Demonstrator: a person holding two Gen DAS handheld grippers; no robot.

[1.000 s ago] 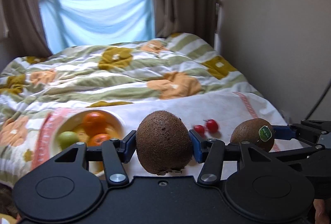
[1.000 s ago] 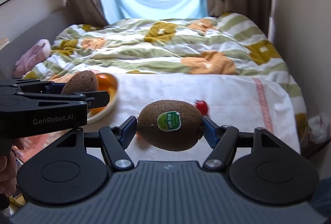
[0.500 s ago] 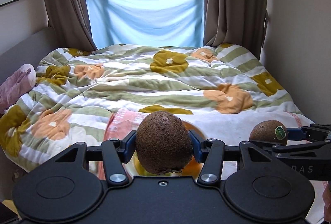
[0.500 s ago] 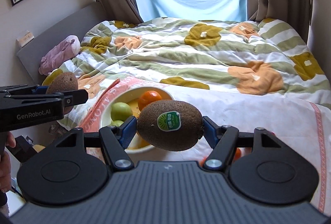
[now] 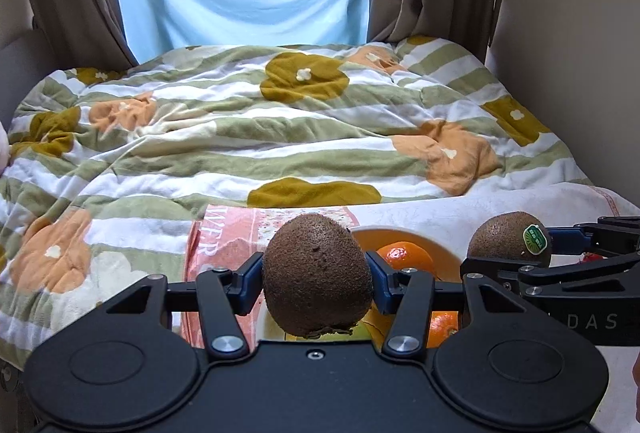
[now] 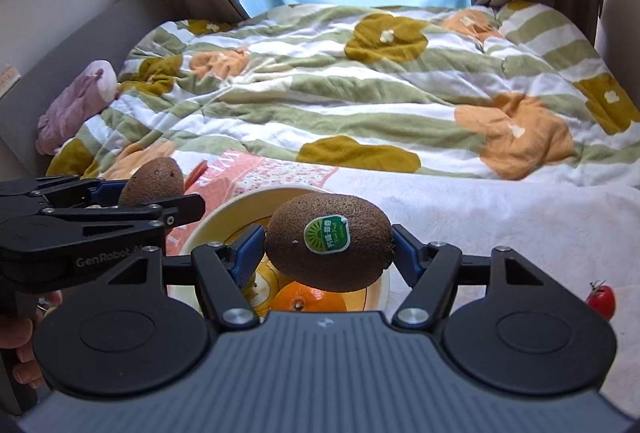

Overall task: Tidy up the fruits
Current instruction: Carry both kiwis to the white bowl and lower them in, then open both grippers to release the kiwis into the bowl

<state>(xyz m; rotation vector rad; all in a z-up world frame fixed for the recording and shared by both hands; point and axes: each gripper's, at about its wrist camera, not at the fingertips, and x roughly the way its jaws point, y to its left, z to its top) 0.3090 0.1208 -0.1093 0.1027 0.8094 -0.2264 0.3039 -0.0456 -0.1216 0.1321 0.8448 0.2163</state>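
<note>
Over the fruit bowl (image 6: 384, 285) on the bed, each claw grasps a kiwi: left claw (image 5: 316, 283) a plain kiwi (image 5: 316, 275), right claw (image 6: 329, 251) a stickered kiwi (image 6: 329, 241). Light, soft-fleshed fruit likely bruises; mid-body holds suit.

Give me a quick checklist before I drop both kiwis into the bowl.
1. Left tongs gripping plain kiwi: ok.
2. Right tongs gripping stickered kiwi: ok.
3. Stickered kiwi above the bowl: ok.
4. Plain kiwi above the bowl: cannot tell, it sits near the left rim.
5. Room among the oranges: cannot tell, bowl mostly hidden.
6. Cherry tomato out of the way: ok.
</note>
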